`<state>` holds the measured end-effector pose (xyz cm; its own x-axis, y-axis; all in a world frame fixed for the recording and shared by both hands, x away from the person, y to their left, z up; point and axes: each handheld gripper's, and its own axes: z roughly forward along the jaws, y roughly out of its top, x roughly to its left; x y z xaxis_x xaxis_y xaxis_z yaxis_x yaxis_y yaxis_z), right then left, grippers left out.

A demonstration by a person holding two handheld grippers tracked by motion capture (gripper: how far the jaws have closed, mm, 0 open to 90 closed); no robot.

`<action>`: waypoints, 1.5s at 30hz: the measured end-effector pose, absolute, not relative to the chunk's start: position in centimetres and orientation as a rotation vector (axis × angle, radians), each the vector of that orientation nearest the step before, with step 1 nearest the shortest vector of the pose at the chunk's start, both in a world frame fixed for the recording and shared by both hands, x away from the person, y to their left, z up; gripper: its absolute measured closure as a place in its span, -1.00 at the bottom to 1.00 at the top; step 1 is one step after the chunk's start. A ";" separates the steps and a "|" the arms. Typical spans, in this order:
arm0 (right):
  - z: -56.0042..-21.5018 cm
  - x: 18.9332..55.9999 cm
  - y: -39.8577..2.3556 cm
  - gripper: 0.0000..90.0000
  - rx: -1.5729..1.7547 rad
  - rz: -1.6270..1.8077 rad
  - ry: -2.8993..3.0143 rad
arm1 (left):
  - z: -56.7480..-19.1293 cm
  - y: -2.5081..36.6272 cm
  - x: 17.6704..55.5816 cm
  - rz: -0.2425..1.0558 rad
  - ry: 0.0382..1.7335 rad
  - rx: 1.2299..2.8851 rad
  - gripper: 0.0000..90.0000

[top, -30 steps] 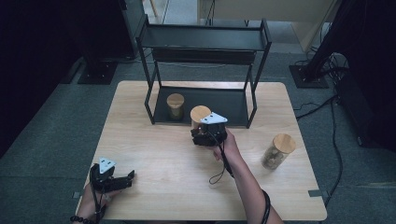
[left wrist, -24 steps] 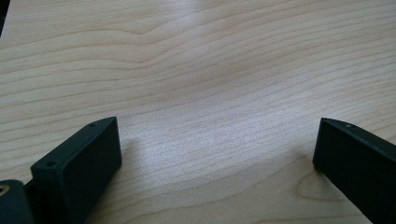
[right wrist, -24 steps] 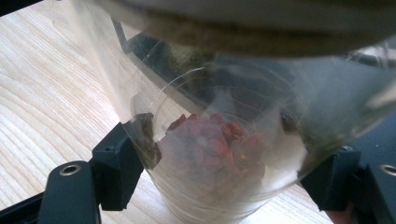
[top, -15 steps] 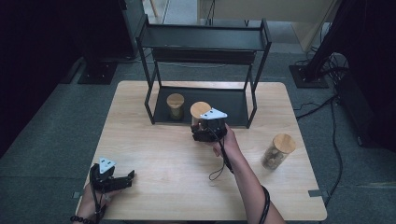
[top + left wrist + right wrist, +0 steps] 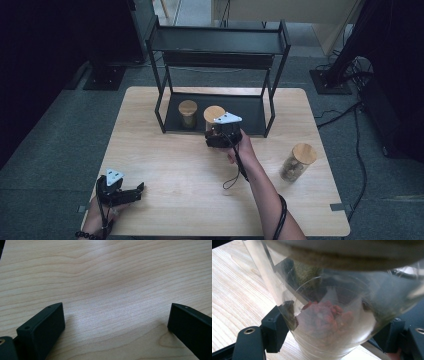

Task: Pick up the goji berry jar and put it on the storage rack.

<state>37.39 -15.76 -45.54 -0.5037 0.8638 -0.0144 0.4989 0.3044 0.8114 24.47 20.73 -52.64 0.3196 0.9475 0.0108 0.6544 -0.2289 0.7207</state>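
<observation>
Glass jar (image 5: 329,322) clamped between right gripper (image 5: 334,340) jaws (2 pads touching).

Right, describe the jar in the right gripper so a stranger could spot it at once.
Start at the black metal two-tier rack at the wooden table's far edge. At its lower shelf's front, the right gripper clamps a clear glass jar with a cork lid. Reddish pieces fill it; its shelf neighbour stands untouched.

High view overlooks the table (image 5: 165,165); gripper views sit close above it.
</observation>
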 end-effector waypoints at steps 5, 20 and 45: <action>-45.6 37.9 -15.6 -0.45 1.208 1.075 2.126 | -52.6 20.7 24.5 0.612 1.409 1.972 -0.97; -45.7 39.4 -15.9 -0.45 1.227 1.060 2.105 | -52.6 20.7 24.5 0.612 1.409 1.972 -0.97; -45.4 42.2 -15.9 -0.45 1.237 1.031 2.095 | -52.6 20.7 24.5 0.612 1.410 1.971 -0.97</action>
<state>42.19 -15.89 -45.35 -0.4665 0.8838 -0.0367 0.5101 0.3027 0.8051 24.47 20.73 -52.64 0.3189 0.9477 0.0101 0.6546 -0.2279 0.7208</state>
